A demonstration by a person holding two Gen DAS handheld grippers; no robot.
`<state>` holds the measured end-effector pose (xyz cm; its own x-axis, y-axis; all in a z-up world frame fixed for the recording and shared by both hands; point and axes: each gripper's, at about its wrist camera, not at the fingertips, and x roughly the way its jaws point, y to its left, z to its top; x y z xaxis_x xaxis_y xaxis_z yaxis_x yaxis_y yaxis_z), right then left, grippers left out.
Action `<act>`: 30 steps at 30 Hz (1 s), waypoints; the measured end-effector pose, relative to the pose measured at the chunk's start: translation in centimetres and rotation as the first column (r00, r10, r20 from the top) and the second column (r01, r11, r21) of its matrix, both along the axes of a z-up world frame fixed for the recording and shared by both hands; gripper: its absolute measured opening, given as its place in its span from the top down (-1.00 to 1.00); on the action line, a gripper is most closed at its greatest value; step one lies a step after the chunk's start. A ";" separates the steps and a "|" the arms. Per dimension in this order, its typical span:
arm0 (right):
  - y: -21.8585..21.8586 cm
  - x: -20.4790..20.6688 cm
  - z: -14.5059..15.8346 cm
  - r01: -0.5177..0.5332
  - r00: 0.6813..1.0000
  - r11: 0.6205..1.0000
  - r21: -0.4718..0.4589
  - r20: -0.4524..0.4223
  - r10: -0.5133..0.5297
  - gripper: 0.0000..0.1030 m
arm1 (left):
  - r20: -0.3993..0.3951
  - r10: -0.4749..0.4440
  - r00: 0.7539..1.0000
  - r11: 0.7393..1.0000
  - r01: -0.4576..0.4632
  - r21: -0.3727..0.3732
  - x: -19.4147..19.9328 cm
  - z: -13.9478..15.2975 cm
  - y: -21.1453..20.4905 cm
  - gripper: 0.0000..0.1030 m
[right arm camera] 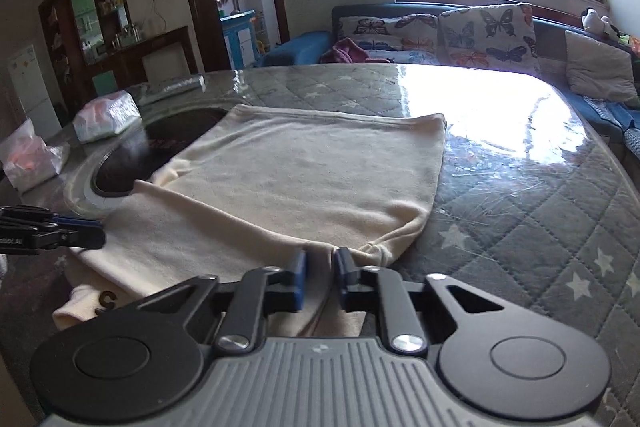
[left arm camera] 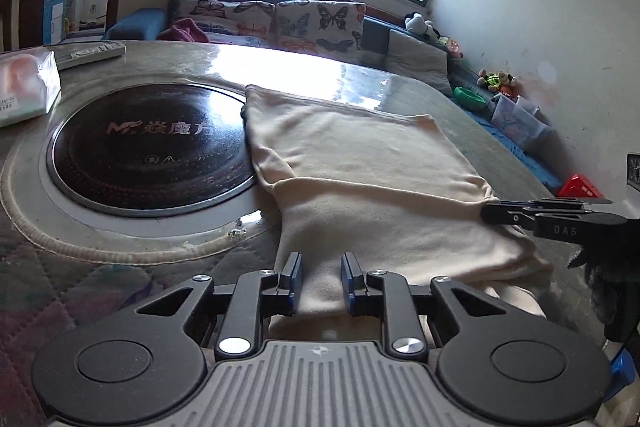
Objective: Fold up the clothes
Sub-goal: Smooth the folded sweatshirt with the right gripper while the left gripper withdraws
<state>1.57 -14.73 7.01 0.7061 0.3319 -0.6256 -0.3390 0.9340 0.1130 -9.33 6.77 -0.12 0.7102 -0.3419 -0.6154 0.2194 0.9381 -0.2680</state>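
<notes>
A cream garment (left arm camera: pixel 360 171) lies partly folded on the table, its far edge over the black cooktop; it also shows in the right wrist view (right arm camera: pixel 304 171). My left gripper (left arm camera: pixel 321 269) sits low over the garment's near left part, jaws a little apart with cloth between and under them. My right gripper (right arm camera: pixel 320 261) is at the near right fold corner, jaws narrowly apart around a bunched bit of cloth. Each gripper shows side-on in the other's view: the right gripper (left arm camera: pixel 492 213) touches the fold edge, the left gripper (right arm camera: pixel 96 231) rests by the cloth.
A round black induction cooktop (left arm camera: pixel 152 147) is set in the table. A tissue pack (left arm camera: pixel 24 87) and a remote (left arm camera: pixel 90 54) lie at the far left. A plastic bag (right arm camera: pixel 28 163) sits at the left edge. A sofa with butterfly cushions (right arm camera: pixel 440 31) stands behind the quilted table cover (right arm camera: pixel 540 207).
</notes>
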 end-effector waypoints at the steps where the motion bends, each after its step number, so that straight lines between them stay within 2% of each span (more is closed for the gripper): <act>1: 0.2 -0.1 0.1 0.003 1.000 1.000 -0.012 0.009 -0.003 0.81 | 0.000 -0.012 1.000 1.000 0.012 0.007 0.0 0.1 0.0 0.55; 5: 0.3 0.2 0.4 0.024 1.000 0.999 -0.036 0.019 -0.023 0.82 | 0.013 -0.037 0.999 0.999 0.037 0.005 0.2 1.2 -0.1 0.59; 9: 0.5 -0.1 0.6 0.023 0.999 0.998 -0.051 0.033 -0.021 0.82 | 0.063 -0.048 0.997 0.999 0.047 0.017 1.7 2.3 -0.8 0.59; 14: 0.7 -0.7 1.6 0.038 0.997 0.997 -0.066 0.069 -0.033 0.82 | 0.039 -0.040 0.998 0.999 0.039 0.027 5.0 1.4 -1.9 0.59; 17: 0.6 -0.3 1.1 0.045 0.998 0.996 -0.075 0.049 -0.041 0.81 | 0.013 -0.041 0.999 0.998 0.040 0.045 6.0 0.3 -2.0 0.59; 20: 0.1 -0.2 0.5 0.044 0.999 0.996 -0.077 0.028 -0.042 0.77 | 0.021 -0.045 0.999 0.998 0.044 0.055 5.6 0.4 -2.0 0.57; 23: -0.3 -1.3 1.7 0.044 0.997 0.996 -0.081 0.066 -0.038 0.66 | 0.044 -0.065 0.997 0.996 0.062 0.062 4.6 1.2 -2.2 0.57; 26: -0.2 -2.4 2.9 -0.001 0.996 0.996 -0.088 0.089 0.009 0.66 | 0.064 -0.121 0.991 0.990 0.116 0.074 3.4 1.6 -3.2 0.57; 30: 0.7 -3.5 2.7 -0.085 0.993 0.991 -0.108 0.068 0.093 0.66 | 0.066 -0.199 0.978 0.975 0.191 0.111 2.1 1.2 -4.9 0.57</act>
<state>-1.94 -13.98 9.75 0.7218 0.3310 -0.6078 -0.4249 0.9052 -0.0117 -7.28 1.91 1.08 0.6822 -0.4155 -0.6016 0.4169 0.8970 -0.1468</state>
